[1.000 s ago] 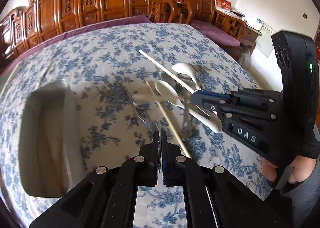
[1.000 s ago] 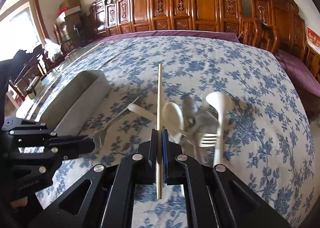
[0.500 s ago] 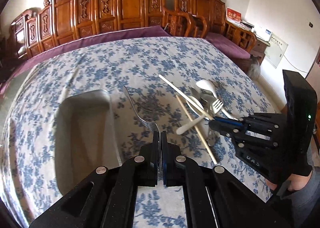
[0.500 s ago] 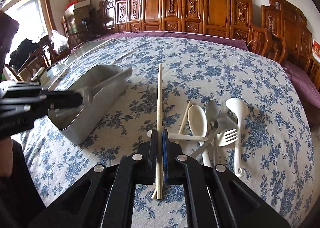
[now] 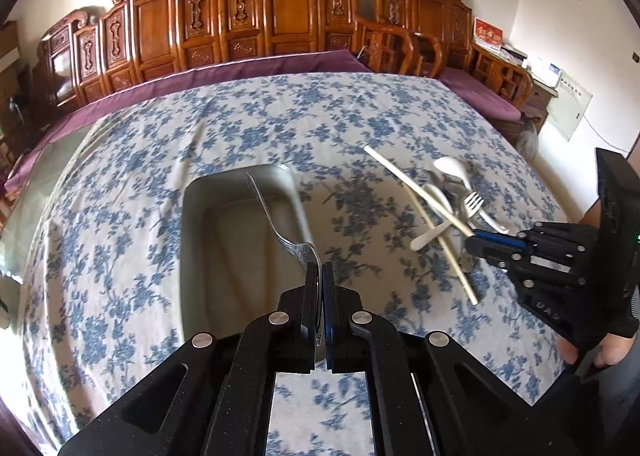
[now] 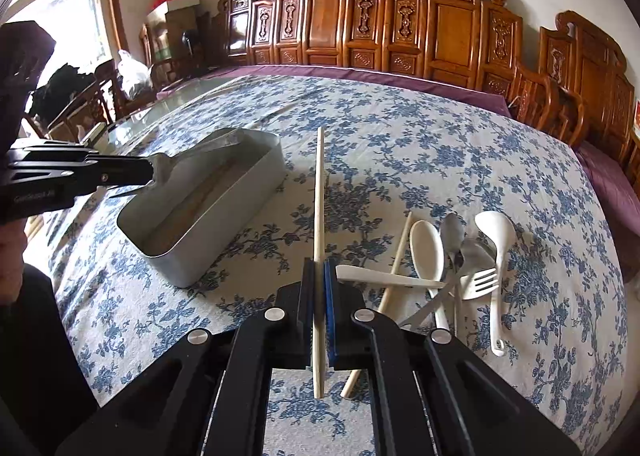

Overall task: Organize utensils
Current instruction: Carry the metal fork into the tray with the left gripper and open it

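My left gripper (image 5: 321,268) is shut on a metal spoon (image 5: 276,221) and holds it above the grey metal tray (image 5: 192,240); it also shows in the right wrist view (image 6: 150,171) over the tray (image 6: 224,223). My right gripper (image 6: 319,268) is shut on a wooden chopstick (image 6: 319,191), held above the cloth; it shows in the left wrist view (image 5: 474,242). A pile of utensils lies to the right: a second chopstick (image 6: 396,256), white spoons (image 6: 426,248), metal spoons (image 6: 452,232) and a white fork (image 6: 478,282).
The table wears a blue-flowered cloth (image 6: 400,143). Carved wooden chairs (image 6: 440,27) line its far side. Boxes and a bag (image 6: 176,15) stand by the window at left. The tray's inside looks empty.
My left gripper has carried the metal spoon leftward from the pile to above the tray. My right gripper has lifted the chopstick up and back from the pile.
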The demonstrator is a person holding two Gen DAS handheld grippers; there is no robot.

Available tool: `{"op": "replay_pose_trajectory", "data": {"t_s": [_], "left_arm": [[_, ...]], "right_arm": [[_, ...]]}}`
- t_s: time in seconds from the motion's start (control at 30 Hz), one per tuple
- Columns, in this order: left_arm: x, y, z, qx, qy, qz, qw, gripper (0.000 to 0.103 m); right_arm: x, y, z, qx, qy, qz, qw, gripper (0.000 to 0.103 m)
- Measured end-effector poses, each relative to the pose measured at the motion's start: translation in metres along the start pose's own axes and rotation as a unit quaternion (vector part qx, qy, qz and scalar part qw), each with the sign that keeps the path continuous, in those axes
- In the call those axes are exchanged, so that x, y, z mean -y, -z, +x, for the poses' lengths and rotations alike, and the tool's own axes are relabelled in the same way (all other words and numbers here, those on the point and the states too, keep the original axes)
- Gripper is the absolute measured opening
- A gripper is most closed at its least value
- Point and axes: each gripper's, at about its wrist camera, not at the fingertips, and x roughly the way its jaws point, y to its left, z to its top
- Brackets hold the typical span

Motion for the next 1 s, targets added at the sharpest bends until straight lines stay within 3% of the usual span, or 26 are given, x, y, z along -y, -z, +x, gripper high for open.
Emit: {"op": "replay_pose_trajectory", "data": {"t_s": [0.4, 0.77, 1.0], "left_arm": [[-0.03, 0.014, 0.037, -0.047, -0.004, -0.008, 0.9989, 0.002], [-0.049, 0.017, 0.054, -0.057, -0.015, -0.024, 0.9979, 0.002], [-0.055, 0.019, 0.05, -0.04, -0.017, -0.028, 0.9987, 0.003]], "right_arm": [[-0.012, -0.001, 0.006, -0.007, -0.004, -0.008, 1.0, 0.006], [-0.012, -0.008, 0.016, -0.012, -0.009, 0.008, 1.0, 0.006], [-0.026, -0.018, 0.021, -0.015, -0.022, 0.015, 1.0, 0.006]]}}
